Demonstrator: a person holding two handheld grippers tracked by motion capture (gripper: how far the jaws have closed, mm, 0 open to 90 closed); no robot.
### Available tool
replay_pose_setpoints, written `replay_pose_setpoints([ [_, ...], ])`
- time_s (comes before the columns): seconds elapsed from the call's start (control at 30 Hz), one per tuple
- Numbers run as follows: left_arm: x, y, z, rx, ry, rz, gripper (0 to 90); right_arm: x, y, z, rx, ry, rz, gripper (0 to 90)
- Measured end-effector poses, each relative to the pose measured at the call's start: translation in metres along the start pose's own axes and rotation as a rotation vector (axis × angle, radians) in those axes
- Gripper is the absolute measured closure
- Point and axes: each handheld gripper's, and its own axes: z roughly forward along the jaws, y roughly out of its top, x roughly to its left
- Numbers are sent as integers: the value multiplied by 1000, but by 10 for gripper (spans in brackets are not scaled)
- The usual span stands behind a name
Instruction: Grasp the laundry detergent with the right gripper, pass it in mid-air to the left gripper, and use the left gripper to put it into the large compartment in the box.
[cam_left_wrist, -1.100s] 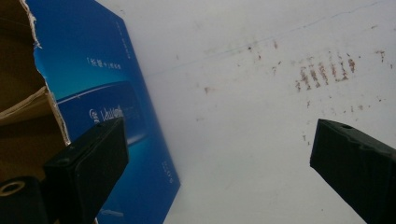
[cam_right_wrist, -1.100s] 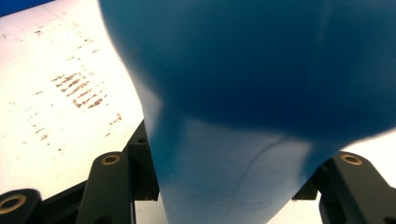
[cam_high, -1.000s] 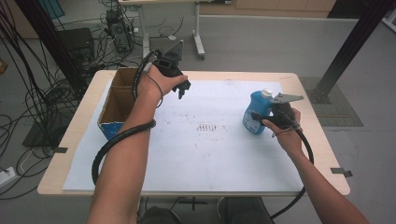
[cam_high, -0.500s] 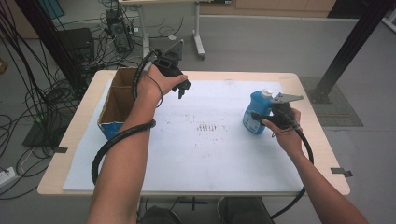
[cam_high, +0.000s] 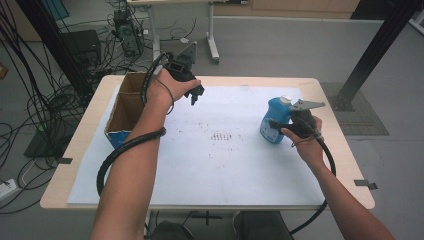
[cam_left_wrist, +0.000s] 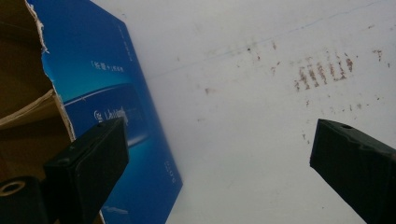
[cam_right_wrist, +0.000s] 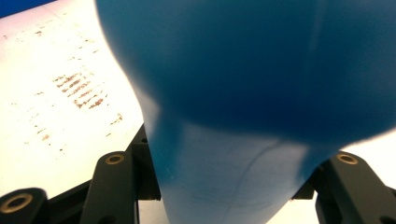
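Right gripper (cam_high: 278, 126) at about 3 o'clock on the counter (cam_high: 345, 150). Its jaws are clamped on the narrow waist of a blue plastic bottle (cam_high: 274, 120), one jaw each side. In the right gripper view the bottle's (cam_right_wrist: 243, 93) blue body swells wide above the pinched part, with the jaws' black arms flanking it at the bottom. The bottle stands upright on the white sheet (cam_high: 225, 170), white cap on top, near the sheet's right edge. The right forearm comes in from 5 o'clock, running up and leftward; the wrist is roughly straight, the hand wrapped round the gripper body behind the bottle, the grey three-cornered plate above it. A black cable loops down from the hand along the forearm.

Left gripper (cam_high: 196, 96) at about 11 o'clock, raised above the sheet, just right of an open cardboard box (cam_high: 125, 107) with blue printed sides. The left forearm reaches long from 6 o'clock, wrist bent so the jaws point down and toward the right. Jaws stand wide apart, nothing between them; in the left gripper view they frame bare white sheet (cam_left_wrist: 243, 121) with the box's blue wall (cam_left_wrist: 102, 79) at the left. Cable hangs in a big loop off the forearm.

Brown scuff marks (cam_high: 222, 136) lie mid-sheet, between the two hands.
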Motion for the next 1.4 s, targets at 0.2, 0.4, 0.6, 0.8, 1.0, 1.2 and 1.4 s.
replay_pose_setpoints([
  [0.2,-1,-1,-3,-2,-2,13,50,-1,1,0,8,3,0,444],
  [0.4,-2,-2,-10,-16,3,36,51,-1,3,0,18,7,2,444],
  [0.6,-2,-2,-16,-29,-10,65,48,-2,8,0,44,16,4,444],
  [0.8,0,-3,-27,-36,1,118,48,-2,19,0,67,45,11,444],
  [1.0,2,-4,-48,-49,6,209,51,4,42,-2,79,84,-5,443],
  [1.2,1,-2,-67,-79,7,278,50,14,65,-2,83,125,-43,443],
  [1.4,-3,-6,-92,-143,8,406,49,29,93,3,86,194,-90,443],
])
